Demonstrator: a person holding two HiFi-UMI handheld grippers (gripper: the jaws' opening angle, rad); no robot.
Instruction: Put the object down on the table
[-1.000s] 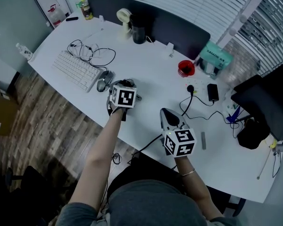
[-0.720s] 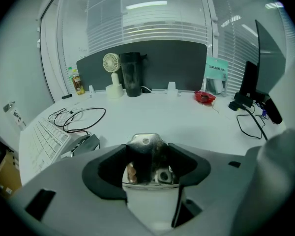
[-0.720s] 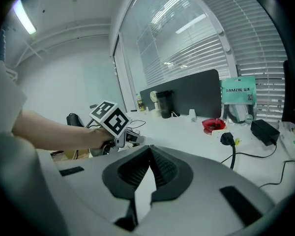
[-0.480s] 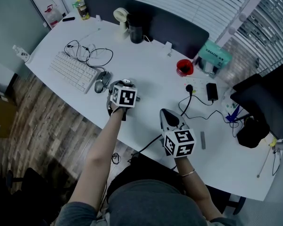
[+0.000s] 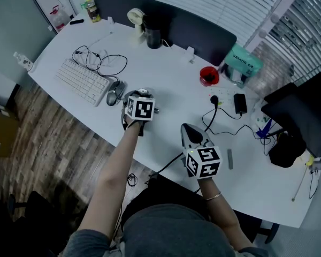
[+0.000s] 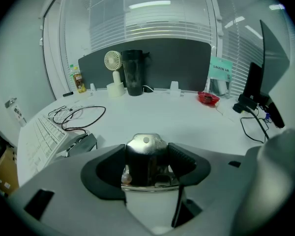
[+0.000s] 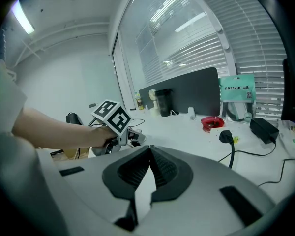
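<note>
The head view looks steeply down from above the person onto the whole curved white table [image 5: 171,84]. The left gripper view sits low and close behind the left tongs [image 6: 148,152], facing the dark upright partition panel [image 6: 172,63] squarely. The right gripper view, behind the right tongs [image 7: 148,168], faces it obliquely. All three share the small red bowl [image 5: 209,77] in front of that panel.

White keyboard [image 5: 81,81] at left of head view; mouse [image 5: 113,96] just beside its right end; black cable tangle [image 5: 101,62] above. Small fan [image 5: 137,20] and dark tumbler [image 5: 152,36] at top centre, before dark partition [image 5: 203,33]. Red bowl [image 5: 209,77] and teal box [image 5: 242,62] right of centre; black adapter [image 5: 241,104] below them.
</note>
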